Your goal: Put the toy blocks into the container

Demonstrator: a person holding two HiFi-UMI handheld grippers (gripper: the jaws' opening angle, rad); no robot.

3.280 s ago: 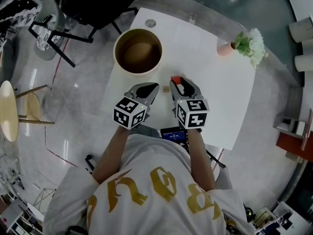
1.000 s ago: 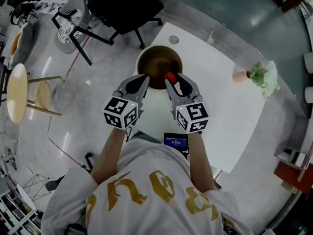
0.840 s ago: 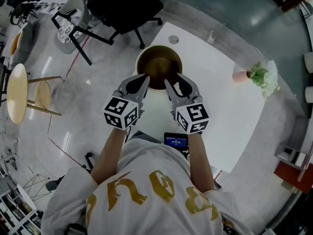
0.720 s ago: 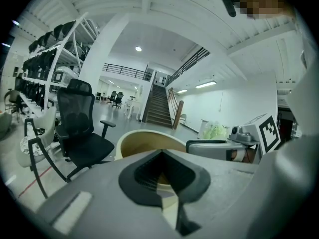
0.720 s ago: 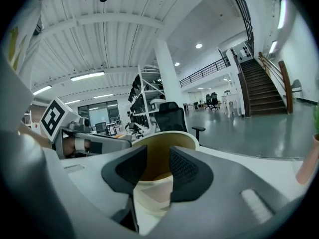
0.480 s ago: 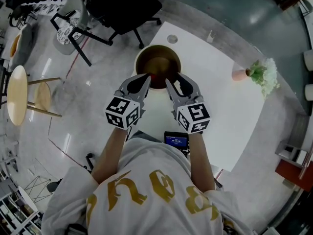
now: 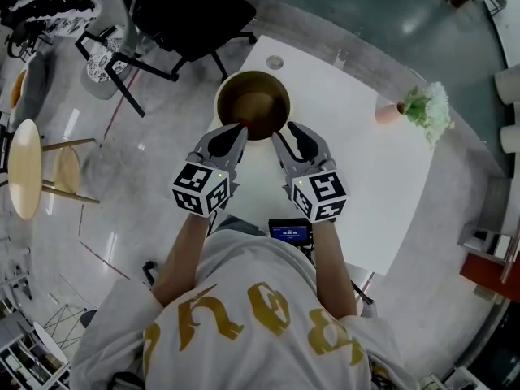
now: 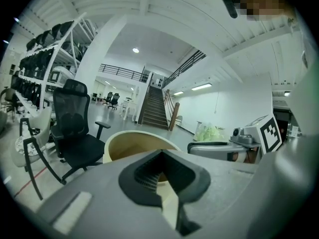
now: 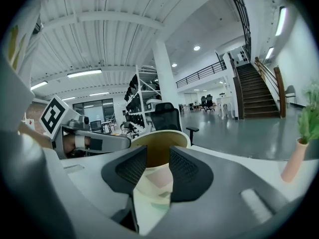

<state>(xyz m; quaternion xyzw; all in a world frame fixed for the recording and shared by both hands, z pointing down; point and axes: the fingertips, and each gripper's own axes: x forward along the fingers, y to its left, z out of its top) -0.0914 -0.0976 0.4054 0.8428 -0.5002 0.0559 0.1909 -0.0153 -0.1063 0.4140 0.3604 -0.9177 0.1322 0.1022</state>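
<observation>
Right gripper [image 7: 285, 133] hangs at the container's [image 7: 253, 73] near rim, fingers spread wide with nothing between them. Left gripper [image 7: 236, 135] sits alongside, tips pinched together, empty. The red block [image 7: 242, 125] lies inside the container by its near wall, gripped by neither.

Bright, even indoor light with heavy fisheye bend.
Ceiling lights [image 9: 197, 48] (long strips and round spots) flood the hall. The glossy floor [image 7: 122, 185] throws back pale streaks, the white table [image 7: 349, 153] verges on glare, and the container [image 7: 253, 73] is shadowed inside. All three views curve and fall to black corners, and the nearest surfaces in both gripper views are soft.
</observation>
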